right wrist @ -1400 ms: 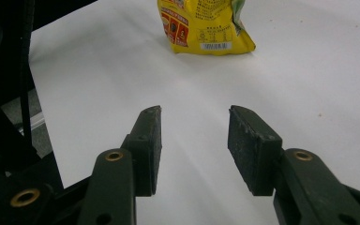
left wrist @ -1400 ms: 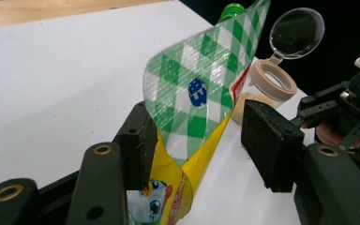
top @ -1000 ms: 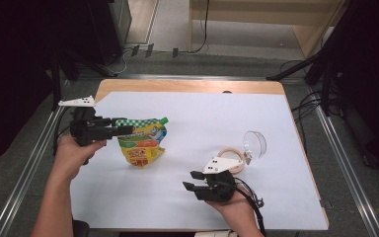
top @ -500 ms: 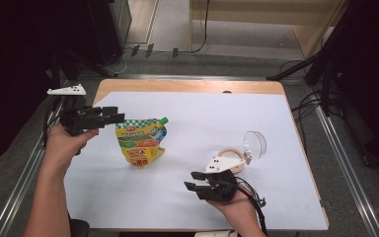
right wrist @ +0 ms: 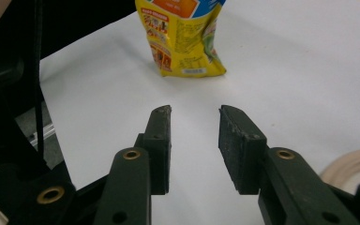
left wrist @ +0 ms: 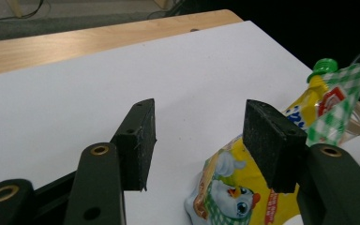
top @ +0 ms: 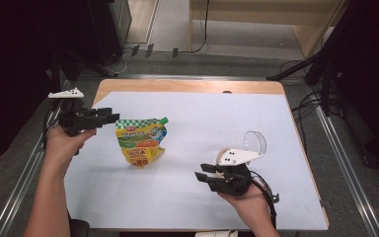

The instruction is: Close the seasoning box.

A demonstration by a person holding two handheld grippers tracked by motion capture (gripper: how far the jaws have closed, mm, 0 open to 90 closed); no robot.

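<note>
You get one high cam looking down the table (top: 187,207); both gripper cams sit low, close, sharing the pouch (top: 140,143).

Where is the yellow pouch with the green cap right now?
In the high view the yellow pouch lies flat on the left half of the white table cover, just right of the left gripper, which is not touching it.

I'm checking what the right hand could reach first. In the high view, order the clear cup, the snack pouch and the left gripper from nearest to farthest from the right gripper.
From the right gripper:
1. Clear cup, just behind it, toward the table's right.
2. Snack pouch, left of it, mid-table.
3. Left gripper, at the table's left edge, beyond the pouch.
</note>
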